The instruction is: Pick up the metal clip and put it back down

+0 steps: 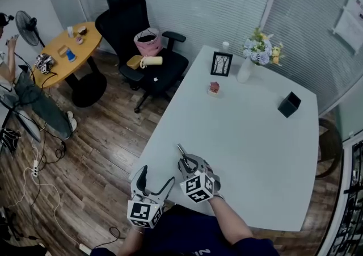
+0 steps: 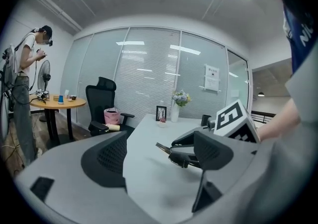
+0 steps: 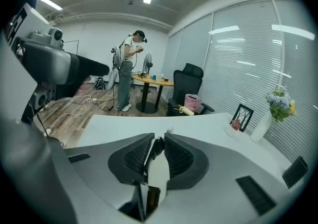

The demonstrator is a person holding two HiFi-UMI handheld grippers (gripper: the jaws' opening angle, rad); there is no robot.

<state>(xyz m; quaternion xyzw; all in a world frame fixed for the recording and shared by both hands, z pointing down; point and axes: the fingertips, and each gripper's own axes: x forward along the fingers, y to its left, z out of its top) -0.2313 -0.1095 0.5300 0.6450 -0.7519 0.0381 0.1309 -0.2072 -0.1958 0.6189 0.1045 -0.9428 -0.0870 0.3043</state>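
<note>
Right gripper view shows metal clip (image 3: 150,154) pinched inside right tool (image 3: 157,139).

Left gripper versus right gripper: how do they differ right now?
The left gripper has its jaws wide apart and empty; the right gripper has its jaws shut on the metal clip. The left gripper sits at the edge of the table; the right gripper is farther in, over the tabletop. Both carry a cube with square markers.

1. Metal clip (image 3: 149,152): mostly hidden betw. right gripper (image 3: 158,142) pads, only thin edge shows.
2. Person (image 1: 31,104): partly cut off at head view's left edge.
3. Bits on round table (image 1: 57,45): too small to ID.
</note>
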